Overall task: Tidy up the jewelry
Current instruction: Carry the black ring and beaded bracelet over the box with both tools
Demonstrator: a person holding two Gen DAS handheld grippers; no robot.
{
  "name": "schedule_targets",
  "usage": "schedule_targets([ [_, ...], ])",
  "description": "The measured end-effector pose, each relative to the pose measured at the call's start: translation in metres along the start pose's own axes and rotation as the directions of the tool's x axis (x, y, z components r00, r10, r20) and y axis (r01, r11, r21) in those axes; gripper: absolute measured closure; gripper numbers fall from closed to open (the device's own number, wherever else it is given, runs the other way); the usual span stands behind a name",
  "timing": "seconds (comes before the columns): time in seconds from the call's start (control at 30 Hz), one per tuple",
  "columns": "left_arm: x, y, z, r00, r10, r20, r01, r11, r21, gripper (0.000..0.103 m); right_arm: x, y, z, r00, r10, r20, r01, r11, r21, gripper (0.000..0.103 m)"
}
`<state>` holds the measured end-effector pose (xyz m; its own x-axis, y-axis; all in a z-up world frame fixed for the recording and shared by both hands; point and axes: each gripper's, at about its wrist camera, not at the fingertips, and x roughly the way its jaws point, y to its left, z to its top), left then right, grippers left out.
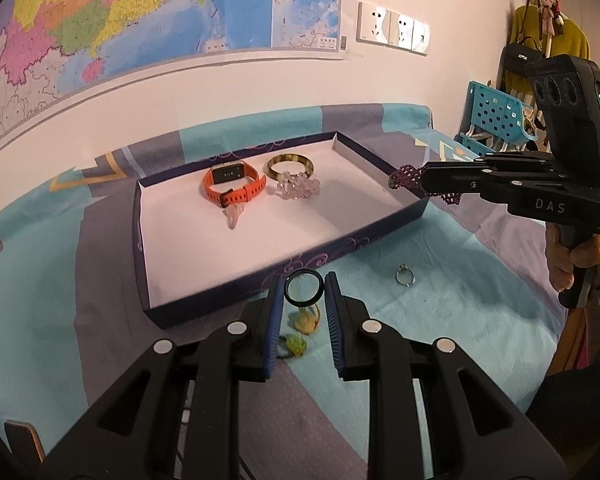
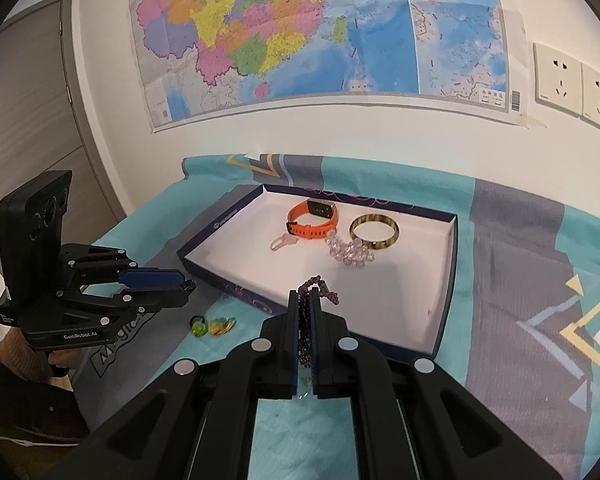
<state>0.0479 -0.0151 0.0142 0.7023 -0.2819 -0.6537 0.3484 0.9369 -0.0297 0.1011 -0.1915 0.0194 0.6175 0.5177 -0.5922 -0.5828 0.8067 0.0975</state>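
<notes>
Teal and grey patterned cloth (image 1: 440, 300) covers the counter, where a shallow navy tray with a white floor (image 1: 260, 236) holds an orange-strapped watch (image 1: 233, 184). Just before the tray's near wall, the left gripper (image 1: 304, 292) pinches a dark glossy ring (image 1: 304, 289). The right gripper (image 2: 305, 300) clamps a purple beaded bracelet (image 2: 309, 292) above the tray's near edge.

We see the box (image 1: 384, 168) lying on the table (image 1: 480, 320), toward its far edge by the wall. In the box's far half lie the watch (image 1: 233, 186), the bangle (image 1: 290, 166) to its right, the bead cluster (image 1: 298, 189) just before the bangle, and a small charm (image 1: 234, 218) before the watch. On the table before the box's near wall lie two pendants (image 1: 300, 334), with a ring (image 1: 405, 276) to their right.
</notes>
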Motion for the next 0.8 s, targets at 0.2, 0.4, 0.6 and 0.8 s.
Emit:
schedule_targets([
  [0.2, 0.004, 0.006, 0.011, 1.000, 0.008, 0.010, -0.008, 1.000, 0.001, 0.082, 0.008, -0.004, 0.011, 1.000, 0.004, 0.002, -0.004, 1.000, -0.007, 0.100],
  [0.4, 0.011, 0.011, 0.022, 1.000, 0.014, 0.011, -0.014, 1.000, -0.001, 0.082, 0.016, -0.005, 0.018, 1.000, 0.004, -0.002, -0.004, 1.000, -0.017, 0.100],
  [0.6, 0.021, 0.016, 0.028, 1.000, 0.016, 0.001, -0.016, 1.000, -0.003, 0.082, 0.028, -0.008, 0.025, 1.000, 0.006, -0.014, -0.006, 1.000, -0.026, 0.100],
  [0.8, 0.030, 0.019, 0.033, 1.000, 0.019, -0.009, -0.019, 1.000, -0.004, 0.082, 0.040, -0.009, 0.031, 1.000, 0.002, -0.028, -0.003, 0.999, -0.034, 0.100],
])
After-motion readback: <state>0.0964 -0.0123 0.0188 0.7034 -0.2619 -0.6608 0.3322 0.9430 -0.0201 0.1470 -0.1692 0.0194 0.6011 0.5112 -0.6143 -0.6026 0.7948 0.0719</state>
